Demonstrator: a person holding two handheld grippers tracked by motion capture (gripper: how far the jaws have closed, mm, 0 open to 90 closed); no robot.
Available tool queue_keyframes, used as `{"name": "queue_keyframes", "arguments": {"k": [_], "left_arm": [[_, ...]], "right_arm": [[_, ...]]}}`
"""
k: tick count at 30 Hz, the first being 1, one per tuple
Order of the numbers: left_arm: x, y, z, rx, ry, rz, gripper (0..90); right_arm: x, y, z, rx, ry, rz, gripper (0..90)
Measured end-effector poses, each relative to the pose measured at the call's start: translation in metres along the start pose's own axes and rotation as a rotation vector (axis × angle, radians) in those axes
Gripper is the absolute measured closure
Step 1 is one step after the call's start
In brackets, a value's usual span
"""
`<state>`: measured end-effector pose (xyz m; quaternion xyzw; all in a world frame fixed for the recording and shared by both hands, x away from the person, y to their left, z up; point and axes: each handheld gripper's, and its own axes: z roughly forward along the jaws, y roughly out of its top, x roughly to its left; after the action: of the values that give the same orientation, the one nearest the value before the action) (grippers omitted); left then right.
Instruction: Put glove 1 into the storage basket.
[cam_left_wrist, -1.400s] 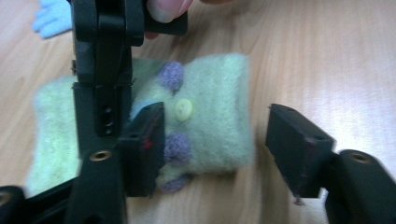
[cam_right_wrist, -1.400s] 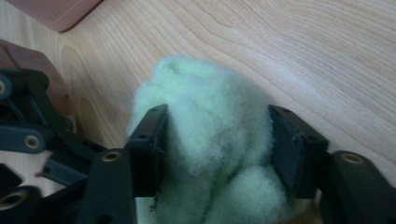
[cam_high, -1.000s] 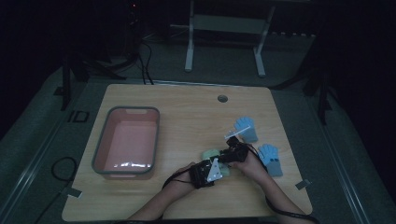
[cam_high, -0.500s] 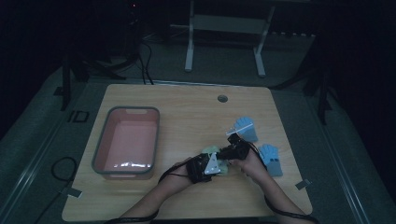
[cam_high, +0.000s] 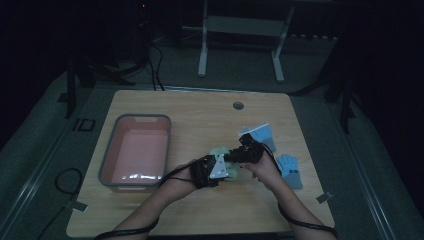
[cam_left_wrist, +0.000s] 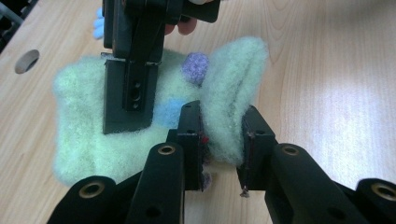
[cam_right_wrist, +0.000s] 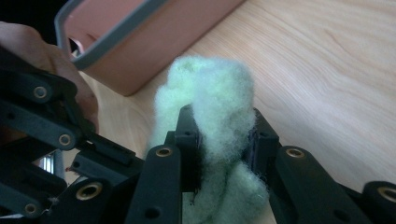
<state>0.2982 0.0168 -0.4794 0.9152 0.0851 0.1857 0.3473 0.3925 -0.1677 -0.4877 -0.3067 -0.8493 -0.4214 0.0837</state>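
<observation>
A fuzzy pale-green cloth (cam_high: 218, 151) with a purple dot and a blue patch lies just right of the table's middle, and both grippers hold it. In the left gripper view my left gripper (cam_left_wrist: 224, 126) is shut on a raised fold of the cloth (cam_left_wrist: 79, 116). The right gripper (cam_left_wrist: 133, 93) comes down onto the cloth's flat part from the far side. In the right gripper view my right gripper (cam_right_wrist: 224, 130) is shut on a bunched tuft of the cloth (cam_right_wrist: 210, 84). From above, the left gripper (cam_high: 212, 170) and right gripper (cam_high: 245, 152) sit close together.
A pink bin with a grey rim (cam_high: 135, 152) stands at the left, close to the left hand; its corner (cam_right_wrist: 154, 37) appears in the right gripper view. Two blue gloves (cam_high: 260, 134) (cam_high: 290, 171) lie to the right. A round hole (cam_high: 238, 105) sits near the table's far edge.
Both grippers have shifted slightly toward the far left, carrying the green cloth with them and staying close together.
</observation>
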Motion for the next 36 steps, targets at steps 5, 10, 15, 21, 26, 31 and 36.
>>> {"name": "queue_keyframes", "arguments": {"k": [5,10,15,21,26,31,36], "left_arm": [[0.007,-0.001,-0.017,-0.006,0.013,0.000,74.4],[0.014,-0.005,-0.031,-0.001,0.036,-0.005,74.2],[0.021,-0.010,-0.045,0.003,0.063,-0.008,74.2],[0.029,-0.015,-0.065,0.013,0.096,-0.008,74.3],[0.036,-0.023,-0.082,0.026,0.119,-0.015,74.3],[0.041,-0.035,-0.098,0.030,0.134,-0.029,74.2],[0.045,-0.051,-0.111,0.045,0.147,-0.043,74.2]], "right_arm": [[0.010,0.014,-0.001,-0.018,0.012,-0.013,71.7],[0.019,0.029,0.003,-0.027,0.012,-0.026,71.7],[0.026,0.045,0.010,-0.035,0.019,-0.033,71.7],[0.038,0.065,0.017,-0.043,0.028,-0.056,71.7],[0.049,0.082,0.027,-0.044,0.033,-0.075,71.7],[0.059,0.096,0.040,-0.050,0.047,-0.084,71.7],[0.071,0.107,0.056,-0.041,0.053,-0.098,71.7]]}}
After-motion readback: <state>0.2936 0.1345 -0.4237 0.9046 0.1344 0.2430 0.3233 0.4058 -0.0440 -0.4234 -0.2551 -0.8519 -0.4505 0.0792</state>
